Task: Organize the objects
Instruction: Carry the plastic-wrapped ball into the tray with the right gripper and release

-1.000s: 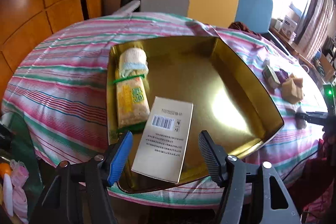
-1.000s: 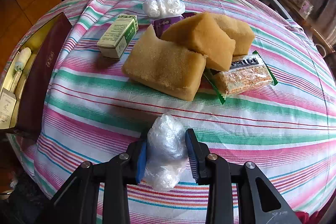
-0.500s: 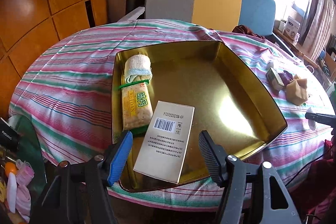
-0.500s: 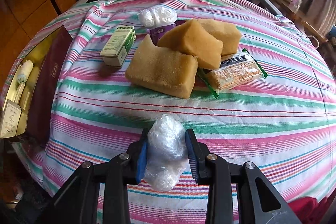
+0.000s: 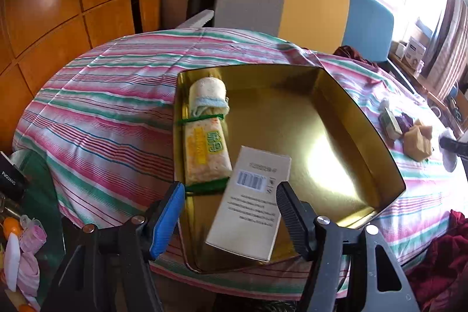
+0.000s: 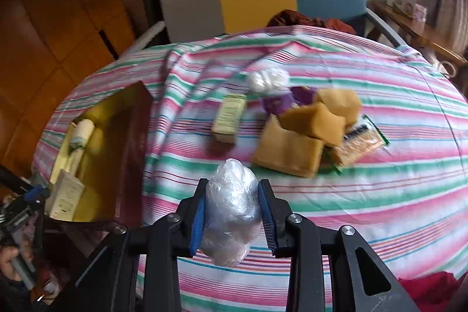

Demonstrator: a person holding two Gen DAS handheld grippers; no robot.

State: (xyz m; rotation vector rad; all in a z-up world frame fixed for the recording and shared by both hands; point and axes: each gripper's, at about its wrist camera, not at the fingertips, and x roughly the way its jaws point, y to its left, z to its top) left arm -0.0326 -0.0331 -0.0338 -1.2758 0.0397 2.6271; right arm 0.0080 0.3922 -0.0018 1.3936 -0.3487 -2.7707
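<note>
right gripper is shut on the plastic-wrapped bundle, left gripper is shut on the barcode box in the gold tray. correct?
Half right. The right gripper is shut on the plastic-wrapped bundle. But the left gripper is open: the left wrist view shows the barcode box between its fingers with a gap on each side, lying in the gold tray.

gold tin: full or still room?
Still room. The gold tin holds only a rolled towel, a cracker pack and a white box; most of its floor is bare.
</note>
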